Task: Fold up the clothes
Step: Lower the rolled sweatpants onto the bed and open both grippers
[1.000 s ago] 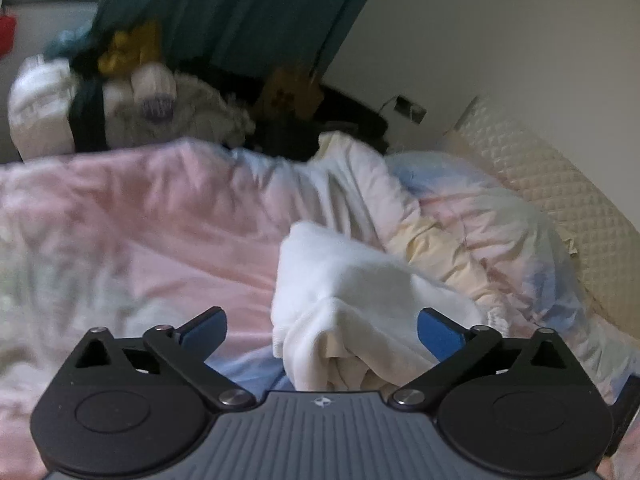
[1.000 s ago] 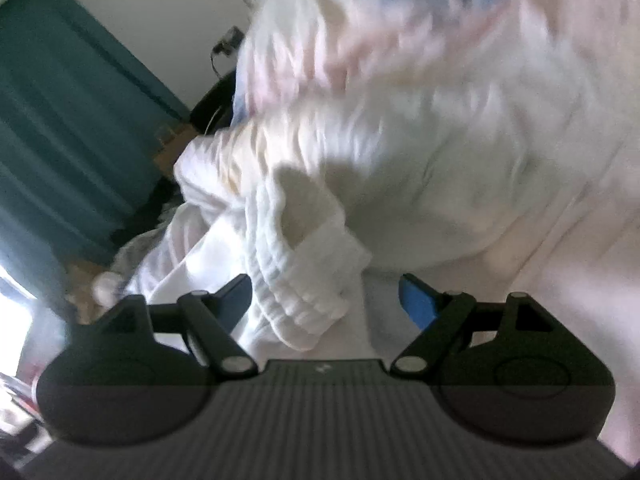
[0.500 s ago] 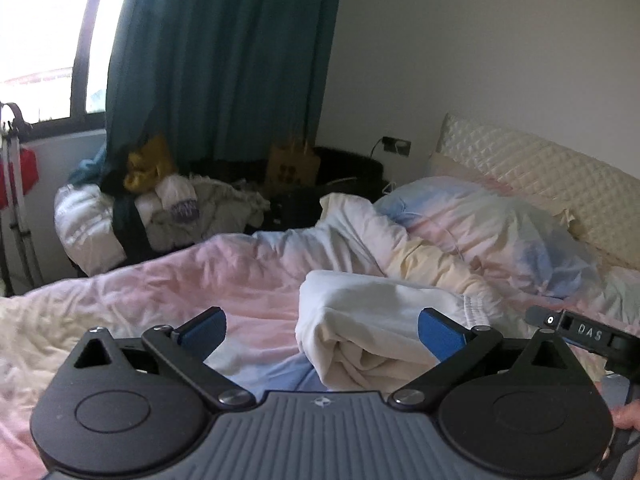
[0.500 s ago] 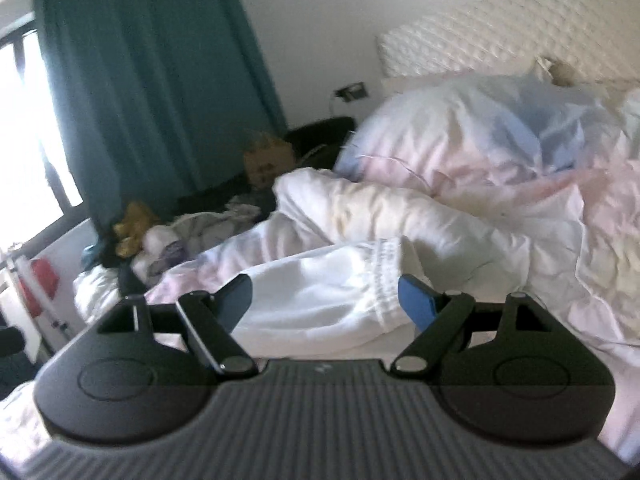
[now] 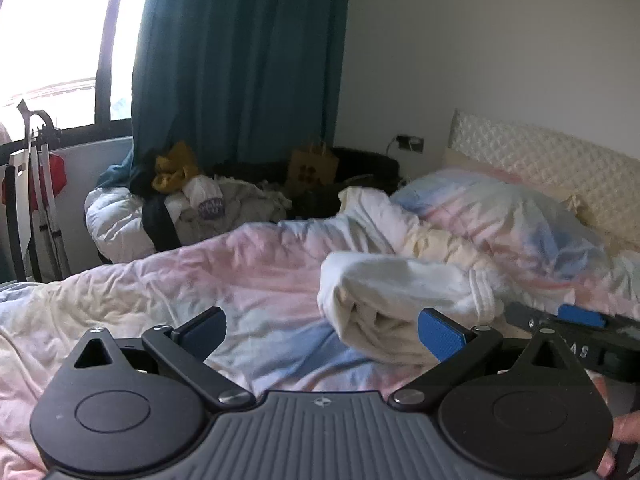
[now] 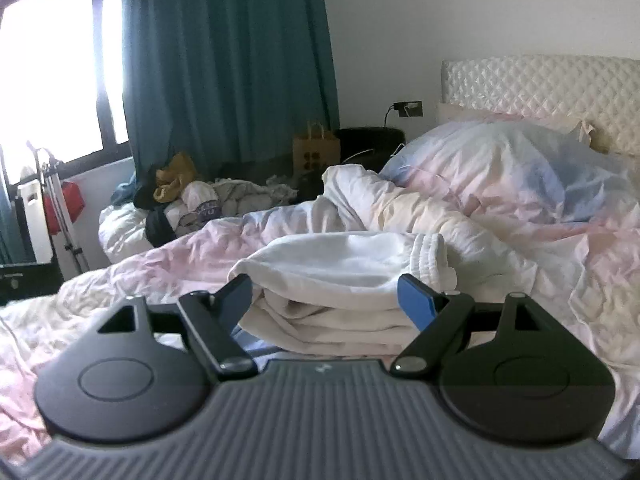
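- Both views have pulled back and levelled out since the earlier frames: the tilted, close-up look at the white garment has given way to an upright look across the bed.
- Left wrist view: left gripper [image 5: 322,330] has its fingers [image 5: 440,332] spread wide with nothing between them, so released. White garment [image 5: 396,296] lies in a folded bundle on the bed [image 5: 168,280], beyond the fingertips and toward the right-hand finger, apart from both pads.
- Same view: right gripper [image 5: 580,318] shows past the garment's right end, seen side-on with its blue pad visible; a bit of the person's hand [image 5: 624,432] sits at the frame's lower right edge.
- Pillow [image 5: 500,216] is beyond the garment, toward the headboard [image 5: 552,152]; clothes pile [image 5: 192,204] is beyond the garment's left side, under the curtain [image 5: 240,64].
- Right wrist view: right gripper [image 6: 326,300] with fingers [image 6: 416,300] wide apart, released, no cloth pinched. Garment [image 6: 340,272] sits stacked in layers just beyond the fingertips, ribbed waistband at its right end.
- Judgement: with both grippers off and backed away from a stacked bundle, this garment's fold looks finished; likely next is fetching another piece, perhaps from the pile beyond the garment.
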`<state>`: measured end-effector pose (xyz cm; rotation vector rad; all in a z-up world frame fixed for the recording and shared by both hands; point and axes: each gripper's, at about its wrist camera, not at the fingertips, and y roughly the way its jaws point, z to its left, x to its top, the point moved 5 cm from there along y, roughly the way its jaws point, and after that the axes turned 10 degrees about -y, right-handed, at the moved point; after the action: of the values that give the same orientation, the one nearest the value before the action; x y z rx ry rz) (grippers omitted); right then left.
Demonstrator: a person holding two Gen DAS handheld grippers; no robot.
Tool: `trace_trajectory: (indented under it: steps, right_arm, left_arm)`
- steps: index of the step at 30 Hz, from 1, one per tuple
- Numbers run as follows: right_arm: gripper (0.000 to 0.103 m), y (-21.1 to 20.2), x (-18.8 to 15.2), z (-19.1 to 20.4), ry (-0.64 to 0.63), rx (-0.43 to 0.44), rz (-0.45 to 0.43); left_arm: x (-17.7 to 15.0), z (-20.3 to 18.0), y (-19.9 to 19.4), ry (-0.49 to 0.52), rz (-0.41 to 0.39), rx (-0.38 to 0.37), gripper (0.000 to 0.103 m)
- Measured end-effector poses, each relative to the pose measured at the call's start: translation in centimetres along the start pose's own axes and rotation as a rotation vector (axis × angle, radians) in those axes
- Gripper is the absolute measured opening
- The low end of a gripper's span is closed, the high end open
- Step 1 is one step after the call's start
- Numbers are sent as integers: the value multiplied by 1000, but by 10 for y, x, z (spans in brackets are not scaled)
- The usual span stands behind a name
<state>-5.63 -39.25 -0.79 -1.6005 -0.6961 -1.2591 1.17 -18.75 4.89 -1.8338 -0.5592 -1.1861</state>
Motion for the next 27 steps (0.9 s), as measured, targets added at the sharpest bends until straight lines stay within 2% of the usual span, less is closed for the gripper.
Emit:
trace_trajectory:
  steps: [6,13,27]
  right_arm:
    - [82,4,-5,0,-7,-26,-3]
    - [82,12,-9,4,-26,-42,20]
    - [82,11,-11,7,-44,-51,33]
  left_arm:
    - [-15,5,0,61,11,32,103]
    - [-17,14,7,39,20,45,103]
    - [-21,15,8,56,29,65,103]
